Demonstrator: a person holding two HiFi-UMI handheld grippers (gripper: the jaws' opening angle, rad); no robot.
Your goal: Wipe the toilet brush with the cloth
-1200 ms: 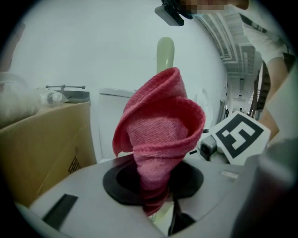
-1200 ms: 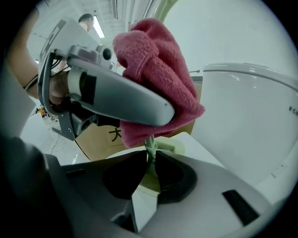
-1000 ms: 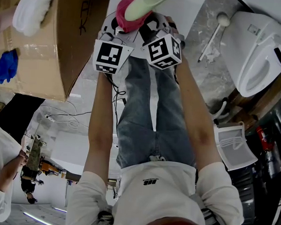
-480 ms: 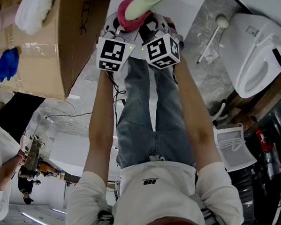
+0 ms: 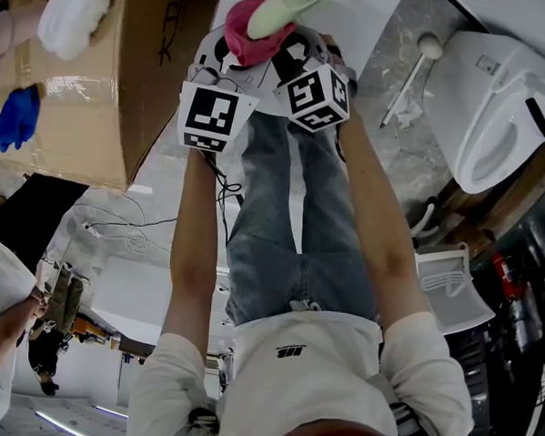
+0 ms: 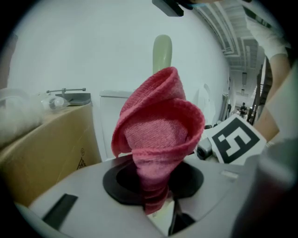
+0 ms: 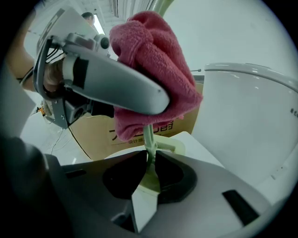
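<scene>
The left gripper (image 6: 154,197) is pinching the cloth (image 6: 158,130) by its lower end. The right gripper (image 7: 149,169) is clamping the brush (image 7: 147,137) by its thin handle. The cloth is bunching round that handle just above. The cloth is probably handling soft and limp, the handle stiff, light and smooth, so a low hold is suiting it.

The cloth (image 6: 158,135) hides most of the toilet brush (image 6: 162,51) in the left gripper view. In the head view the top edge cuts off the brush's far end.
</scene>
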